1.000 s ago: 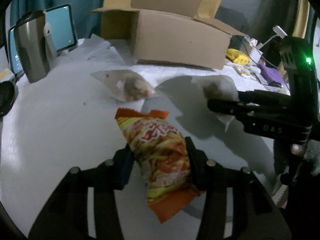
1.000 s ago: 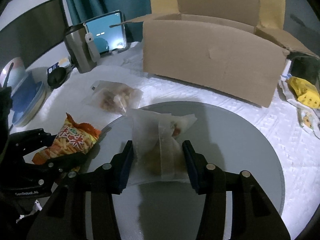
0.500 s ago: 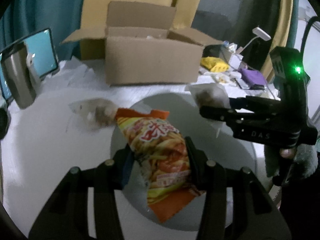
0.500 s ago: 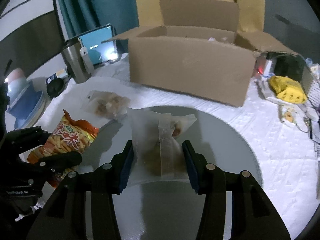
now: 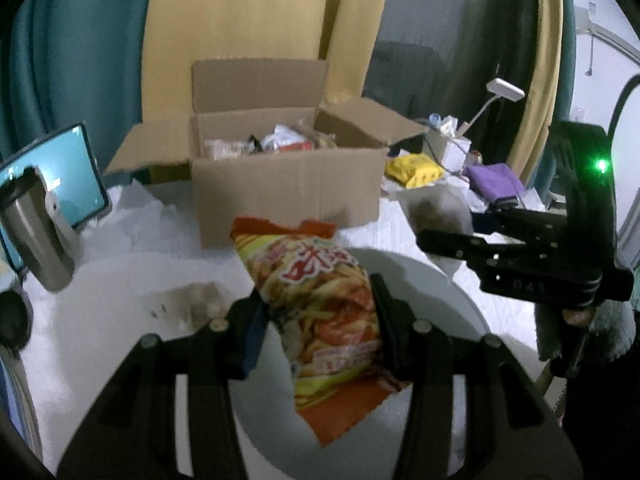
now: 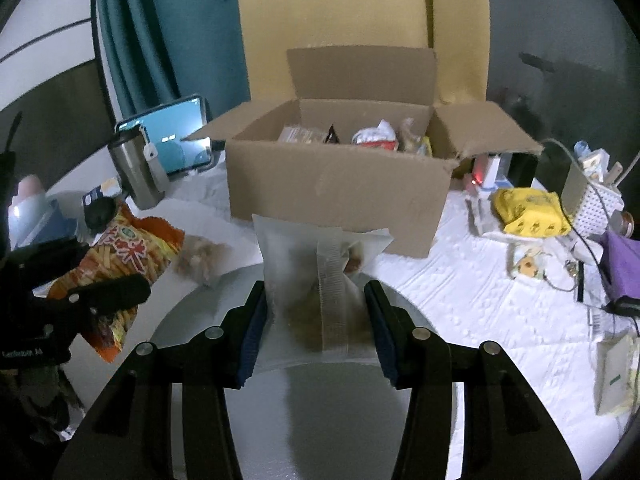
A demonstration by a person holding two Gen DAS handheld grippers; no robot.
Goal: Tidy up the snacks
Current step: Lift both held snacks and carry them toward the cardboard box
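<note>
White tablecloth (image 6: 460, 280) carries an open cardboard box (image 6: 336, 196); before it, left gripper (image 5: 318, 314) clamps an orange fries packet (image 5: 320, 312), right gripper (image 6: 316, 316) a translucent snack pouch (image 6: 316, 280).

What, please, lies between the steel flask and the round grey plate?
In the left wrist view, one clear snack bag lies on the white cloth between the flask and the plate.

Dim, bluish indoor light. The brightest spots are the glowing tablet (image 6: 176, 140) left of the box (image 6: 336, 184), a green LED (image 5: 601, 166) to the box's right, and glare on the white tablecloth (image 6: 460, 280) before it. Motion blur softens everything; fisheye bending and black corners frame both views.
</note>
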